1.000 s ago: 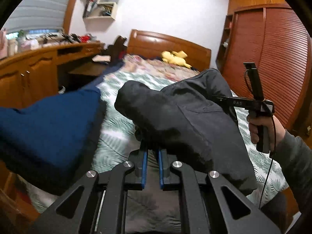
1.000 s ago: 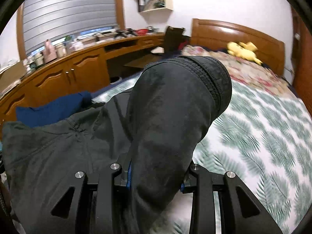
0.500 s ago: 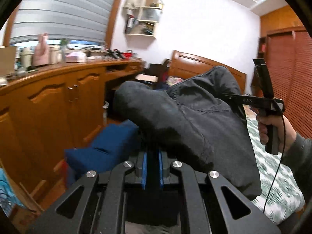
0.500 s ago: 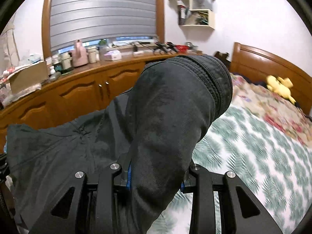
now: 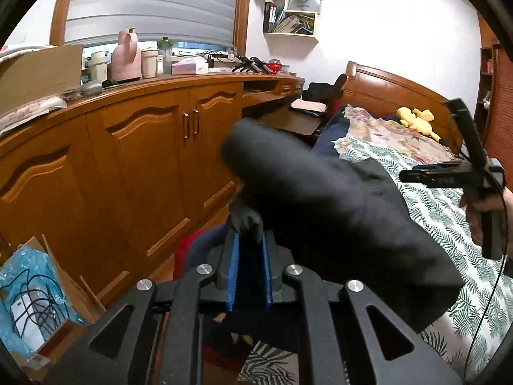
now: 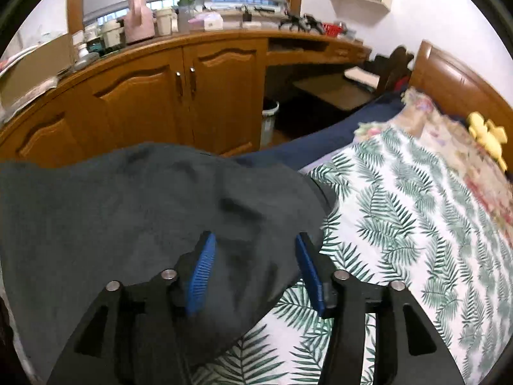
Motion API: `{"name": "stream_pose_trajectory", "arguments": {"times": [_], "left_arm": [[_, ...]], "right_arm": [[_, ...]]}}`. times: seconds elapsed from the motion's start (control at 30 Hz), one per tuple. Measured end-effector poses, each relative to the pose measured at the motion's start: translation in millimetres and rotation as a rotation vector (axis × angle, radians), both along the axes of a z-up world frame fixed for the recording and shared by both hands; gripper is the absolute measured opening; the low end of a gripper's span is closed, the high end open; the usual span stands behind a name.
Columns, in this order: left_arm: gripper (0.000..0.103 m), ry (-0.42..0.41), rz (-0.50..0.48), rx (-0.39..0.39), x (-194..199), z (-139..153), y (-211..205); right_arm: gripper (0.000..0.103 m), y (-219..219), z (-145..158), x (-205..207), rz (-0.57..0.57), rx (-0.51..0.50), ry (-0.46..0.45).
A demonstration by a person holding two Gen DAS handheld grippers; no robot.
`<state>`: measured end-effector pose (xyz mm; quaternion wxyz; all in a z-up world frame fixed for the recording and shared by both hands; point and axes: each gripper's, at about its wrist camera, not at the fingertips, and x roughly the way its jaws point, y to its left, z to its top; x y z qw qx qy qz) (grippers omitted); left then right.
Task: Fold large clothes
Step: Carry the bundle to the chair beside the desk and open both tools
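Note:
A large dark grey garment [image 5: 336, 211] hangs in the air over the near edge of the bed. My left gripper [image 5: 249, 240] is shut on a bunched edge of it, with the cloth draped to the right. In the right wrist view the same garment [image 6: 128, 211] lies slack between and in front of the blue pads. My right gripper [image 6: 255, 250] is open, its jaws wide apart, with the cloth loose between them. The right gripper also shows in the left wrist view [image 5: 449, 176], held in a hand at the right.
The bed with a green leaf-print cover [image 6: 400, 224] lies to the right, with a yellow plush toy [image 6: 487, 134] near the wooden headboard. Wooden cabinets [image 5: 144, 160] with a cluttered top run along the left. A cardboard box [image 5: 35, 295] sits on the floor.
My right gripper has opened and let the garment go slack; the fold that stood up in front of it has dropped. Both views have swung left toward the cabinets.

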<state>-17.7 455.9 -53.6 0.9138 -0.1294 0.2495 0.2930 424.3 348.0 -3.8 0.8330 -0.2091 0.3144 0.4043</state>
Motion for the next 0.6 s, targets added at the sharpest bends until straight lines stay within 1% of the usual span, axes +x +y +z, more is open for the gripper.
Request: {"name": "stream_pose_trajectory", "arguments": {"times": [0.07, 0.1, 0.13, 0.17, 0.2, 0.23, 0.27, 0.3, 0.37, 0.4, 0.47, 0.57, 0.6], "left_arm": [[0.029, -0.007, 0.008, 0.016, -3.1, 3.9, -2.1], [0.044, -0.015, 0.008, 0.022, -6.5, 7.3, -3.9], [0.057, -0.03, 0.006, 0.03, -9.8, 11.7, -8.5], [0.063, -0.044, 0.005, 0.04, -13.4, 16.3, -12.9], [0.079, -0.051, 0.003, 0.045, -15.9, 19.4, -15.7], [0.089, -0.065, -0.002, 0.053, -18.9, 24.1, -19.7], [0.09, -0.072, -0.003, 0.056, -20.0, 27.6, -22.9], [0.09, -0.069, -0.006, 0.059, -20.5, 31.7, -27.0], [0.09, -0.027, 0.002, 0.064, -17.4, 38.8, -35.9], [0.09, -0.024, 0.004, 0.071, -16.8, 41.3, -38.2], [0.091, -0.036, -0.014, 0.091, -16.5, 50.0, -52.4], [0.092, -0.054, -0.036, 0.1, -13.7, 59.5, -72.2], [0.092, -0.059, -0.044, 0.102, -12.6, 61.1, -77.5]], "right_arm": [[0.055, -11.7, -0.9, -16.1, 0.061, 0.029, 0.004], [0.055, -12.8, -7.1, -24.9, 0.089, 0.035, 0.004], [0.055, -13.7, -10.3, -22.9, 0.114, 0.038, 0.01], [0.055, -23.6, -19.7, -32.3, 0.138, 0.042, 0.021], [0.055, -28.3, -27.9, -34.4, 0.152, 0.035, 0.031], [0.055, -29.2, -33.8, -38.7, 0.151, 0.015, 0.034], [0.055, -32.6, -37.7, -42.7, 0.14, 0.005, 0.026], [0.055, -40.0, -38.3, -40.1, 0.13, 0.015, 0.029], [0.055, -45.3, -35.4, -37.5, 0.109, 0.039, 0.052], [0.055, -52.0, -33.8, -37.0, 0.1, 0.044, 0.046], [0.055, -69.4, -30.3, -46.7, 0.102, 0.06, -0.009], [0.055, -107.3, -18.7, -56.7, 0.082, 0.115, -0.001], [0.055, -120.4, -14.4, -59.2, 0.068, 0.132, -0.013]]}}
